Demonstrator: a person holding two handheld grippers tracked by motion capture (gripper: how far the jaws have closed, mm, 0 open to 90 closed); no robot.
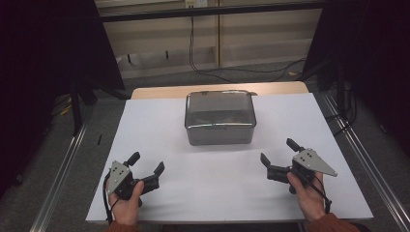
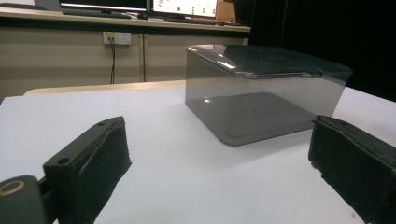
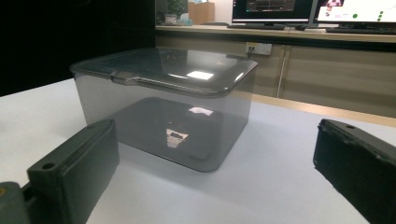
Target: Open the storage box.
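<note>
Lidded box (image 1: pixel 220 118) — contents blurred — between gaping left gripper (image 1: pixel 147 163), right gripper (image 1: pixel 279 151).

No text, label, brand, number or sign can be read in any of the views. The box (image 1: pixel 220 117) on the counter (image 1: pixel 154 140) carries no legible marking. In the right gripper view, the monitors (image 3: pixel 355 11) at the back show bright patches and dots too small and blurred to read. In the left gripper view, the screen (image 2: pixel 184 7) is likewise blurred, and the wall socket (image 2: pixel 116 38) bears no mark that can be made out.
</note>
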